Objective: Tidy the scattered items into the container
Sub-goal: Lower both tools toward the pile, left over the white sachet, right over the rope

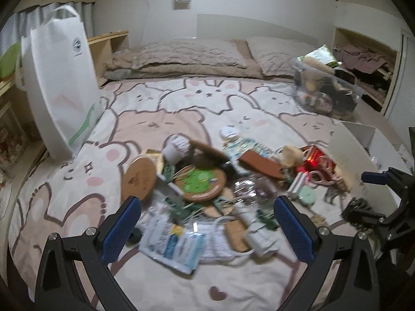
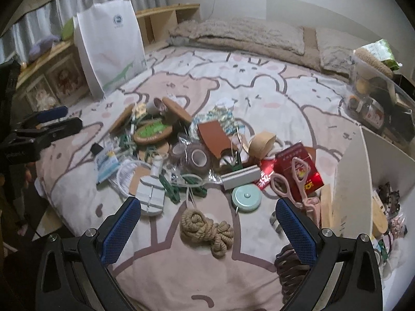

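Scattered items: a heap of small things (image 2: 186,145) lies in the middle of a bed, on a bedspread (image 2: 259,83) printed with cartoon rabbits and bears.
In the heap: a coil of tan rope (image 2: 206,229) nearest the right camera, a mint-green round case (image 2: 246,197), pink scissors (image 2: 281,185) lying on a red packet (image 2: 298,171), a roll of brown tape (image 2: 198,156), green clothes pegs (image 2: 173,189), and a round cork coaster with a green picture (image 2: 153,131).
Container: a white box (image 2: 347,186) stands at the right edge of the heap, close beside the scissors; small items, too blurred to name, seem to lie inside it.
Right gripper (image 2: 207,223): blue-padded fingers spread wide above the rope, gripping nothing.
Left gripper (image 1: 207,223): fingers likewise wide apart and empty, over the near side of the heap, above plastic packets (image 1: 179,246).
Surroundings: a white carrier bag (image 2: 111,44) stands upright at the far left of the bed, well apart from the heap; a clear bag of goods (image 2: 371,98) sits at the far right near the pillows (image 2: 241,33).
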{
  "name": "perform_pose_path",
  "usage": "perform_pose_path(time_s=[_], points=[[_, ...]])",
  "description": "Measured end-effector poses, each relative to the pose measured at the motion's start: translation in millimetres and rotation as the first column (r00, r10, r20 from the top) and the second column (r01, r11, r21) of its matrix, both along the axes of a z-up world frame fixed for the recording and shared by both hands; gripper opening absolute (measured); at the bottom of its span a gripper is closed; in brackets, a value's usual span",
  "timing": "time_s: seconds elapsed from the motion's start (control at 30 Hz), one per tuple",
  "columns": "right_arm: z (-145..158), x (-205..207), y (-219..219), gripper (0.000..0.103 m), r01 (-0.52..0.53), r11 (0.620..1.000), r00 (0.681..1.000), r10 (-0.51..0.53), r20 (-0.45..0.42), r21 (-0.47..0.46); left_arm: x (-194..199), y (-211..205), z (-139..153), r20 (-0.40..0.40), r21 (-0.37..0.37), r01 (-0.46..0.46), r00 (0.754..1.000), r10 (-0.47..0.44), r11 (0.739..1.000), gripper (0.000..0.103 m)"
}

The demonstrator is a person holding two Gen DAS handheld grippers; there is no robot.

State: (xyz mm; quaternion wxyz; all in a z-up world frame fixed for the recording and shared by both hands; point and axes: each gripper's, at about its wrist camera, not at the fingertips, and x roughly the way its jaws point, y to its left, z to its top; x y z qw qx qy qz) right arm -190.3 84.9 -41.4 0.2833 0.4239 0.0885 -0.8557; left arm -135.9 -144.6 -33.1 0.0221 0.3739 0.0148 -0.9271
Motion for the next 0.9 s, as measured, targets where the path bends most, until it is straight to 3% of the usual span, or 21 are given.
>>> perform_pose_path(time_s=[0.23,0.4,0.53,0.73,0.9], points=[[-24.5,-5.8,-10.5,0.103,-0.016,0.999,0.998,0.013,0.056,0.052,-4.2,-22.1,-34.0,0.061,-0.022,-0.043,0.997,0.044,0.999,0.103],[-42.4,-14.1,-12.7,0.103,-0.002,0.999,0.992,-0.005,0.128,0.05,-8.1,-26.2,-55.0,0.064,-0.086,-0.063,0.996,0.069,0.994,0.103],[-56.2,-20.7,-11.7,0.103,0.035,0.999,0.98,-0.042,0.193,0.04,-19.2,-38.5,-70.3,0.114,-0.032,-0.076,0.99,0.079,0.997,0.103],[-75.7,-24.6,-11.1,0.103,0.055,0.998,0.961,-0.058,0.271,0.019,-36.7,-56.2,-87.4,0.17,0.109,-0.108,0.981,0.088,0.988,0.103],[-89.9,-24.0,-10.1,0.103,0.056,0.998,0.94,-0.055,0.337,0.006,-45.6,-59.5,-103.0,0.202,0.094,-0.136,0.973,0.115,0.986,0.103]])
